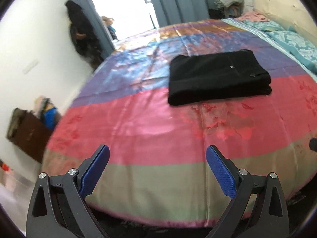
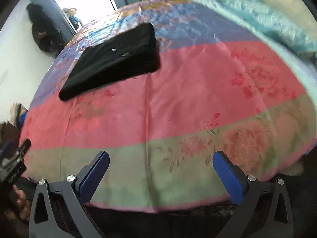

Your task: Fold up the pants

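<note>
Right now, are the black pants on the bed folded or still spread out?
Folded. The black pants lie as a compact rectangular stack with layered edges on the striped bedspread, and neither set of tongs touches them.

My left gripper and right gripper look alike: black angular arms with triangular cutouts, silver round screws at the pivots, blue textured pads inside each finger.

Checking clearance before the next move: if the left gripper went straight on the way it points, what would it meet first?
Most likely the bedspread. The open left gripper aims at its pink stripe, short of the folded black pants, which lie farther on and to the right. Depth is hard to judge.
</note>
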Demonstrator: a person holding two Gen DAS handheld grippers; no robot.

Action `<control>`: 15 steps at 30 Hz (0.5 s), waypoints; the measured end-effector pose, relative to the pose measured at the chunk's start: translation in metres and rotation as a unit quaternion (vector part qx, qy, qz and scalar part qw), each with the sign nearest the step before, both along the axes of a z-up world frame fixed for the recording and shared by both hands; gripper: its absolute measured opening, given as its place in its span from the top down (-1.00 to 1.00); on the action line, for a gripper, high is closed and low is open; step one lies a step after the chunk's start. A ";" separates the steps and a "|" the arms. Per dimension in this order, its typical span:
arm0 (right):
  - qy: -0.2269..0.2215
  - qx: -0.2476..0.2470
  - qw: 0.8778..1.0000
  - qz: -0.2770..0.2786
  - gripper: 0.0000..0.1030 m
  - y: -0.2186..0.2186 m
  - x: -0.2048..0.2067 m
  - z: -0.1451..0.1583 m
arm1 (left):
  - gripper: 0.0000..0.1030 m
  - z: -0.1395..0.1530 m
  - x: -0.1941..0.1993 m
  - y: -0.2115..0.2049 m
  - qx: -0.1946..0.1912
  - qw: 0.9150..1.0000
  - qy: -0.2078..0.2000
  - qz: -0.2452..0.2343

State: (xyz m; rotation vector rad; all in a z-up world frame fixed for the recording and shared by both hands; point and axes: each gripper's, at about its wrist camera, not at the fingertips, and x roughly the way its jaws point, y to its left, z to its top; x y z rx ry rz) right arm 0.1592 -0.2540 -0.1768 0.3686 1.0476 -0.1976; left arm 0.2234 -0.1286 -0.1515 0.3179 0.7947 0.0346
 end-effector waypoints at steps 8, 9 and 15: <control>-0.059 -0.087 0.994 0.025 -1.00 0.033 -0.031 0.082 | -0.91 0.058 -0.019 0.001 -0.104 0.993 0.059 -0.025; -0.069 -0.087 0.993 0.029 -1.00 0.035 -0.033 0.093 | -0.91 0.067 -0.021 0.000 -0.097 0.993 0.056 -0.027; -0.099 -0.085 0.990 0.058 -1.00 0.055 -0.040 0.134 | -0.97 0.095 -0.039 -0.002 -0.075 0.996 0.039 -0.027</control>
